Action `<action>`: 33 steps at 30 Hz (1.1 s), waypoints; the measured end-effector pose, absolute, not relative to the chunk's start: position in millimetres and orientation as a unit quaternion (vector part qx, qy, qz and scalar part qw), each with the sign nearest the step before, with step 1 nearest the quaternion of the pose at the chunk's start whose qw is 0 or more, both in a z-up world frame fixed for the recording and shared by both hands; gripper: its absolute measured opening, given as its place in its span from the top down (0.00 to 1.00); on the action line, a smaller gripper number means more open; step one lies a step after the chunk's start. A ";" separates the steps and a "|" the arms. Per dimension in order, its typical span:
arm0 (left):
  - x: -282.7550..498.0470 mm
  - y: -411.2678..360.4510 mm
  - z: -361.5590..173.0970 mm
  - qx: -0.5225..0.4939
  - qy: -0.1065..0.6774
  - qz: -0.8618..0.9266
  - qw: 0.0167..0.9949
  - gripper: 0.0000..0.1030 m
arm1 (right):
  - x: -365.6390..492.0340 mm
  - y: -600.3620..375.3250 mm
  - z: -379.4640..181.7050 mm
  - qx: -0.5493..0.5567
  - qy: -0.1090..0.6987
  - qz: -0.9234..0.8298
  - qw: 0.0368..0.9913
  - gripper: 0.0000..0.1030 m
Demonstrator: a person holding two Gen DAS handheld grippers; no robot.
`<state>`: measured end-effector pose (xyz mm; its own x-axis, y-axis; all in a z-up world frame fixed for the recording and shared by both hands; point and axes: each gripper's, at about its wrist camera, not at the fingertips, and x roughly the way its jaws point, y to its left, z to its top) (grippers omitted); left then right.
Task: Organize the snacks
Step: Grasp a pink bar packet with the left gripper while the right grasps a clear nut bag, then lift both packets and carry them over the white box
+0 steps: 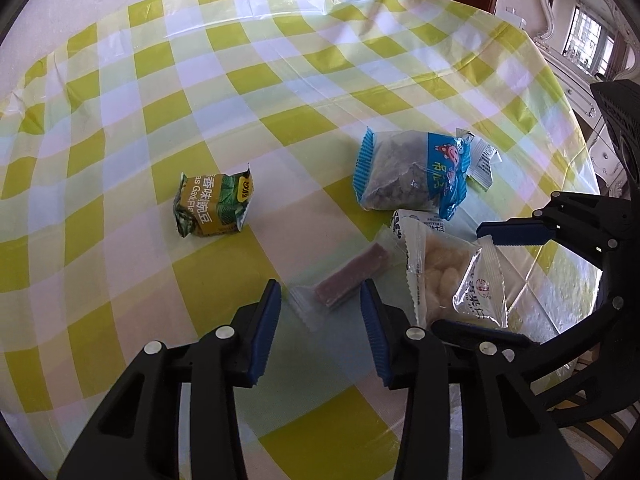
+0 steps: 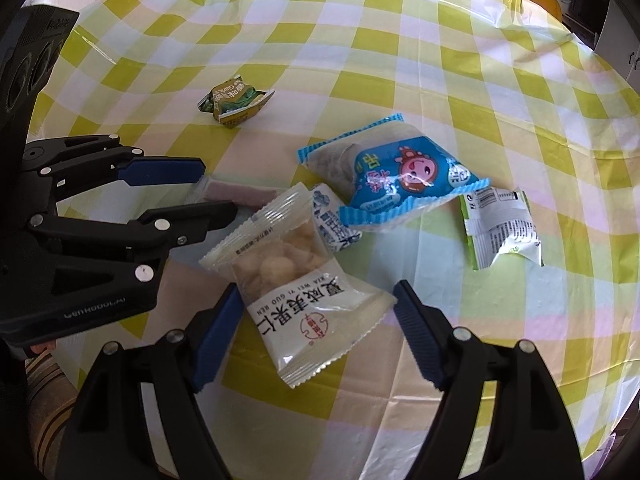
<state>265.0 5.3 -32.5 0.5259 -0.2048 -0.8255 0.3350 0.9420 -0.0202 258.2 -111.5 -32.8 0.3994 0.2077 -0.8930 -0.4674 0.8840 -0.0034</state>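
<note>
My left claw (image 1: 320, 298) sat apart around the purple bar (image 1: 351, 278), right claw (image 2: 316, 306) apart round the nut pack (image 2: 296, 292) beside it, so tbh either slick wrapper couldve squirted out.

Checked tablecloth (image 1: 280, 80), ornate mirror (image 1: 580, 20)

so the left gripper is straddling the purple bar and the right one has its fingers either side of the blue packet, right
Not quite. The right gripper has its fingers either side of the clear nut packet, not the blue packet, which lies farther out; the right wrist view shows this. The left gripper does straddle the purple bar.
</note>
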 end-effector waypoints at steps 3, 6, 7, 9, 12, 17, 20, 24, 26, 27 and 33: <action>265.7 2.5 -32.6 0.092 0.455 -0.149 0.873 0.51 | 259.5 -119.3 -31.3 -0.109 0.512 0.190 0.830 0.33; 266.5 -1.3 -31.7 0.105 0.449 -0.156 0.874 0.51 | 257.6 -125.8 -30.4 -0.103 0.515 0.180 0.832 0.36; 266.8 -3.5 -30.8 0.110 0.446 -0.159 0.874 0.51 | 256.8 -128.2 -30.3 -0.100 0.516 0.177 0.832 0.37; 268.0 -7.7 -30.0 0.115 0.446 -0.171 0.871 0.51 | 255.6 -132.9 -29.8 -0.094 0.519 0.171 0.832 0.37; 270.0 -15.5 -33.8 0.122 0.460 -0.193 0.858 0.55 | 254.7 -139.5 -28.6 -0.082 0.522 0.165 0.833 0.38; 267.5 -13.5 -32.4 0.107 0.471 -0.200 0.852 0.73 | 253.2 -150.8 -24.5 -0.063 0.523 0.158 0.835 0.38; 263.5 -10.2 -31.7 0.092 0.477 -0.201 0.851 0.78 | 249.1 -158.7 -21.1 -0.058 0.521 0.152 0.838 0.38; 254.1 -6.9 -31.3 0.070 0.481 -0.200 0.851 0.78 | 242.5 -169.2 -16.7 -0.051 0.518 0.145 0.841 0.38; 247.6 -5.9 -29.5 0.067 0.481 -0.192 0.853 0.78 | 239.3 -172.8 -14.4 -0.048 0.518 0.143 0.842 0.38; 244.2 -4.4 -27.7 0.064 0.480 -0.187 0.855 0.78 | 237.4 -174.5 -13.2 -0.047 0.517 0.143 0.843 0.39; 222.9 -7.3 -9.5 0.040 0.461 -0.186 0.867 0.79 | 227.0 -186.0 -4.7 -0.052 0.506 0.128 0.851 0.39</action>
